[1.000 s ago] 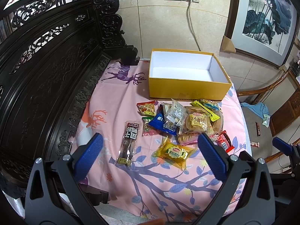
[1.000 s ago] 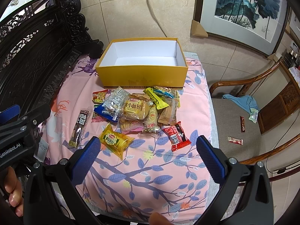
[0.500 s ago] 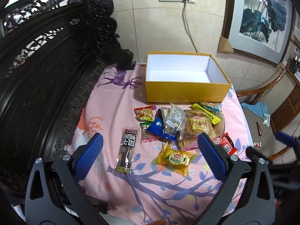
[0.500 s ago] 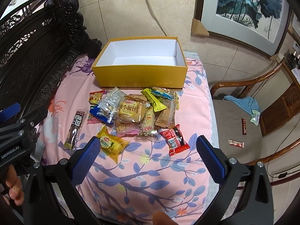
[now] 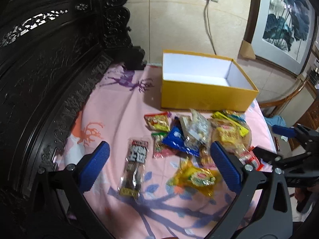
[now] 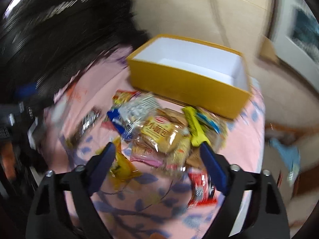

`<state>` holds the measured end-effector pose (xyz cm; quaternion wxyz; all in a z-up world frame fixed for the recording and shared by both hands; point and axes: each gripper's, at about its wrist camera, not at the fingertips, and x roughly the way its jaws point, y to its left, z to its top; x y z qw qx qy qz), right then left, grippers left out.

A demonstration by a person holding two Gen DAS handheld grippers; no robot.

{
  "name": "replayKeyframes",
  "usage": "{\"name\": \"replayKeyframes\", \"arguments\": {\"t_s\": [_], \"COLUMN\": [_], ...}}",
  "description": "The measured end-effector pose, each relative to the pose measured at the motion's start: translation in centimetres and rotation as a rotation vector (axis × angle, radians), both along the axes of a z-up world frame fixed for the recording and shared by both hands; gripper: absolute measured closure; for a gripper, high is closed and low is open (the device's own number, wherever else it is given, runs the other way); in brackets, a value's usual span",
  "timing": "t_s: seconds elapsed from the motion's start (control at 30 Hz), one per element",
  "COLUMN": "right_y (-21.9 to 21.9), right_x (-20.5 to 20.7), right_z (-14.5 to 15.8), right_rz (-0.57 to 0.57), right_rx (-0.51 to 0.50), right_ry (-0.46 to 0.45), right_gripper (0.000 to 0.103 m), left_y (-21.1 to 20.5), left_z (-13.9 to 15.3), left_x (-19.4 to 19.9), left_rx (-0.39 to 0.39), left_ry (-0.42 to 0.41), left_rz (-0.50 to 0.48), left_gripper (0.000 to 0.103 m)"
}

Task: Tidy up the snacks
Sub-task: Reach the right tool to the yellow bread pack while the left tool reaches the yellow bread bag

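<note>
An empty yellow box (image 5: 205,97) with a white inside stands at the back of a pink cloth (image 5: 111,115). Several snack packets lie in a pile (image 5: 197,135) in front of it. A dark long packet (image 5: 135,167) and a yellow packet (image 5: 197,179) lie nearest. My left gripper (image 5: 159,167) is open and empty above these. My right gripper (image 6: 159,159) is open and empty, close over the pile; a bread packet (image 6: 163,133) lies between its fingers. The box (image 6: 185,83) shows behind. The right wrist view is blurred.
A dark carved wooden backrest (image 5: 49,69) runs along the left. A tiled wall with a socket and cable (image 5: 207,10) stands behind the box. A framed painting (image 5: 285,23) leans at the right. The cloth's right edge drops toward a wooden chair (image 5: 283,103).
Both grippers have moved forward and down toward the snacks. The right one has moved fastest and now hangs close over the pile. Both stay open.
</note>
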<state>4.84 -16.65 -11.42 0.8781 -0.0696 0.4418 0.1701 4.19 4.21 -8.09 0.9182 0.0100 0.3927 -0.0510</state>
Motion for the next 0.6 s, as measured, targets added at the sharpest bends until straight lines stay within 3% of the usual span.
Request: {"name": "replayKeyframes", "arguments": {"t_s": [0.13, 0.27, 0.47, 0.6], "right_y": [0.8, 1.3, 2.5, 3.0], "right_x": [2.1, 3.6, 5.2, 6.2], "right_z": [-2.3, -4.2, -6.2, -7.5], "right_rz": [0.17, 0.293, 0.441, 0.512], "right_rx": [-0.04, -0.061, -0.145, -0.186], "right_ry": [0.0, 0.011, -0.013, -0.008], "right_gripper": [0.028, 0.034, 0.035, 0.035], "left_y": [0.6, 0.6, 0.2, -1.1], "left_z": [-1.2, -3.0, -4.7, -6.1], "left_x": [0.5, 1.2, 1.0, 1.2], "left_rx": [-0.002, 0.044, 0.122, 0.119], "left_ry": [-0.047, -0.001, 0.013, 0.051], "left_rz": [0.024, 0.021, -0.009, -0.08], "left_gripper": [0.002, 0.002, 0.002, 0.002]}}
